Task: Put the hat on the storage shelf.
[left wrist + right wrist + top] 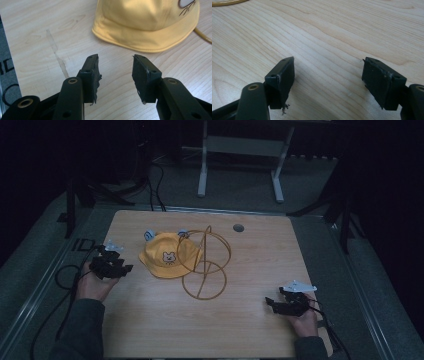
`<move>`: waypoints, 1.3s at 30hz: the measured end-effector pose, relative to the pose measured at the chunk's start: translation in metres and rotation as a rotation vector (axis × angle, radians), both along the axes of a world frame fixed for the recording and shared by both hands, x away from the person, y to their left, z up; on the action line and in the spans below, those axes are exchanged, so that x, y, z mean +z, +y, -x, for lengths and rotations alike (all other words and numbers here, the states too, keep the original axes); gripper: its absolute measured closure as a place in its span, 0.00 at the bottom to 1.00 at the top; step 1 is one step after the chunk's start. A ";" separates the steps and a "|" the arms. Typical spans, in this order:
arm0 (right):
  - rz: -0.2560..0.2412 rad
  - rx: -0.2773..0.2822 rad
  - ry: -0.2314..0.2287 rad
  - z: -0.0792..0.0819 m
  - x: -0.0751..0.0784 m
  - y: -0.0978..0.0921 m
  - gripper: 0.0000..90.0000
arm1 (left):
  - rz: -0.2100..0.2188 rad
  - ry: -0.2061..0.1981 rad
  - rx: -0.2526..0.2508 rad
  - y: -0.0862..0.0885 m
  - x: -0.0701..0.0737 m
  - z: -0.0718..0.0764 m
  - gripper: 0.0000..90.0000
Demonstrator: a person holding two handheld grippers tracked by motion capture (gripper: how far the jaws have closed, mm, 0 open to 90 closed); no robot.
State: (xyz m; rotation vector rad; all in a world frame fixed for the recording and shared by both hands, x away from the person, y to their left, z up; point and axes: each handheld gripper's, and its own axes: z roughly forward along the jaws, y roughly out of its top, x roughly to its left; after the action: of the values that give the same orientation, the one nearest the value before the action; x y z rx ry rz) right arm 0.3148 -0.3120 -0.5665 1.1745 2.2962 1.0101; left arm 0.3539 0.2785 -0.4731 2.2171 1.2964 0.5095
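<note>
Starting leftmost, we hold the left gripper (121, 263) with jaws parted, empty, just beside the yellow bear hat (169, 255) to its right on the counter (250, 270); our right gripper (273, 301), wide and empty, sits well apart.

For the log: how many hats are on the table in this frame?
1. A yellow hat with a bear face lies left of centre on the wooden table, against the gold wire stand, just ahead of the open left gripper.
</note>
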 end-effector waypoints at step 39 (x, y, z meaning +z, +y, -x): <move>0.000 0.000 0.000 0.000 0.000 0.000 0.29 | -0.047 -0.029 -0.119 0.000 0.058 -0.029 0.63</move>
State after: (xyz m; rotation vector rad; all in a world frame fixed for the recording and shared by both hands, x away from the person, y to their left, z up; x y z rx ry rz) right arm 0.3148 -0.3120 -0.5665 1.1742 2.2959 1.0100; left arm 0.3834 0.2782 -0.4152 2.2999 1.1412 0.5296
